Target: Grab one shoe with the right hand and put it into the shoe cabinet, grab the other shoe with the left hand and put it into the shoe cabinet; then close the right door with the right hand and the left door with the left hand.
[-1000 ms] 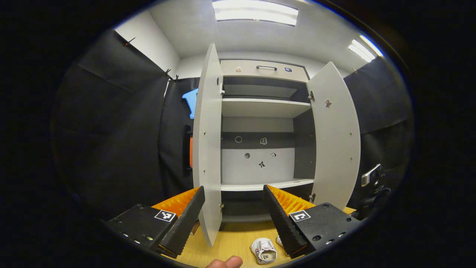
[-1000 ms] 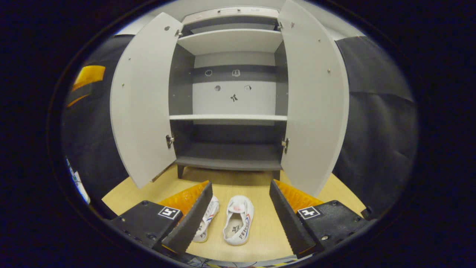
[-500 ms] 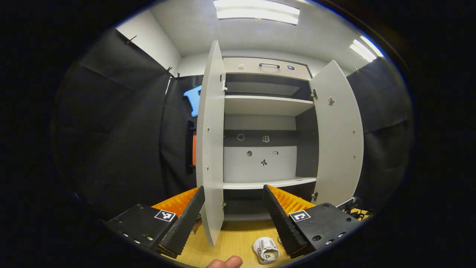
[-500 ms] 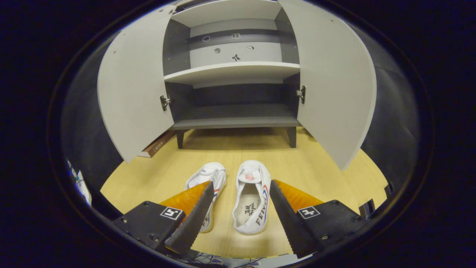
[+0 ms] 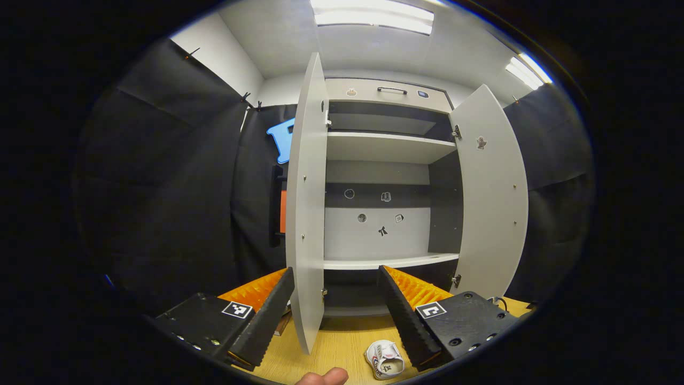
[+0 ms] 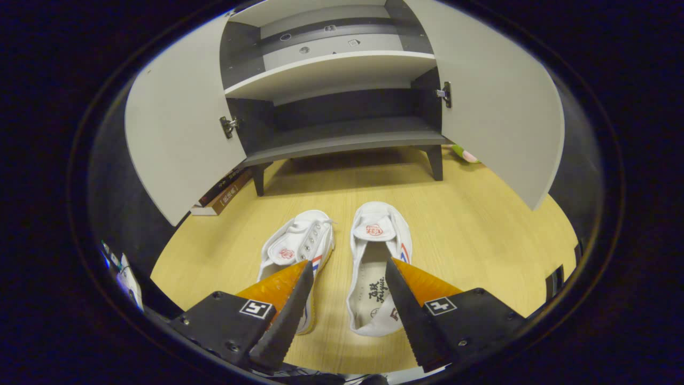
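In the left gripper view, one shoe [image 5: 386, 359] lies partly hidden behind a finger of the left tool [image 5: 336, 315], and its far end is cut off at the view's lower edge. A fingertip [image 5: 323, 377] of the person pokes in at the bottom edge there. The left tool stands wide, holding nothing, raised in front of the shoe cabinet [image 5: 382, 176]; the left door [image 5: 307, 203] is seen nearly edge-on and the right door [image 5: 494, 198] swung out.

The right gripper view looks down on the wooden floor [image 6: 481, 230] in front of the cabinet, where both shoes lie side by side, well short of the cabinet's legs. The left shoe [image 6: 299, 251] and the right shoe [image 6: 378, 267] have their long axes running towards the cabinet, toes nearest it and heels nearest the camera; both heels are covered by the fingers of the right tool [image 6: 344, 307]. That tool is spread wide, its fingers over the two shoes; whether they touch cannot be told. The cabinet's bottom shelf [image 6: 342, 141] is bare. Books [image 6: 222, 192] lie under the left door, partly hidden by it, and a small pink-and-green thing [image 6: 466, 155], too cut off to name, peeks out from behind the right door.
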`<state>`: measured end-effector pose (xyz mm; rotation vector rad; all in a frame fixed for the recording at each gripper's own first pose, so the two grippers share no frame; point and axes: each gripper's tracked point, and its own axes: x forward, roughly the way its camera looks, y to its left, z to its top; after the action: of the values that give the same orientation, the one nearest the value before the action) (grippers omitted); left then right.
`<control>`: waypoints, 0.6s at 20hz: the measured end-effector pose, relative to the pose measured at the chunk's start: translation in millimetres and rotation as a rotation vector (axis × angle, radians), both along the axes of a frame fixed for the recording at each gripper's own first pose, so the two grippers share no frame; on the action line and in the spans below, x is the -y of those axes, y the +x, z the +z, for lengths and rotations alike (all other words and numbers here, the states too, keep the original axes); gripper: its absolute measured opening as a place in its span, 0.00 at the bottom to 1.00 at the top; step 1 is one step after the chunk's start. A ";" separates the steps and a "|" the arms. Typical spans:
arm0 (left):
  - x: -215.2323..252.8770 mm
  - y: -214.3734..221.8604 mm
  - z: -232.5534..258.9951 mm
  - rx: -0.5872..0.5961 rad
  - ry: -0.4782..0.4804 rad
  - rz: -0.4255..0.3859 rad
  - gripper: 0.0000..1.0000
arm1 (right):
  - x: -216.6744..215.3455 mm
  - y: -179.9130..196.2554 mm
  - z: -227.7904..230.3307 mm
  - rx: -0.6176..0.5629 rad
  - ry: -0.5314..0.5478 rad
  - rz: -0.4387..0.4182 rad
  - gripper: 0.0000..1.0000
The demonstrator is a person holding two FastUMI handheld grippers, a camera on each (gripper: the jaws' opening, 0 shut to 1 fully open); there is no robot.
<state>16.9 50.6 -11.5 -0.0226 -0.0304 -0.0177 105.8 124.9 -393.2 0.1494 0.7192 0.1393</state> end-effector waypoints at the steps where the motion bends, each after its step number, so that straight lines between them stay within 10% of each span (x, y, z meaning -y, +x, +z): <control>1: -0.9 0.3 -1.0 -0.001 -0.001 0.001 0.95 | -1.5 1.3 -5.2 -0.011 -0.001 0.010 0.88; 12: -7.8 5.0 -9.9 -0.020 0.000 0.011 0.95 | -4.8 31.4 -39.4 -0.116 0.006 -0.032 0.74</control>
<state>21.9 58.5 -21.4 -0.0224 -0.0108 -0.0065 137.2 129.7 -432.6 0.1753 0.8314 0.1032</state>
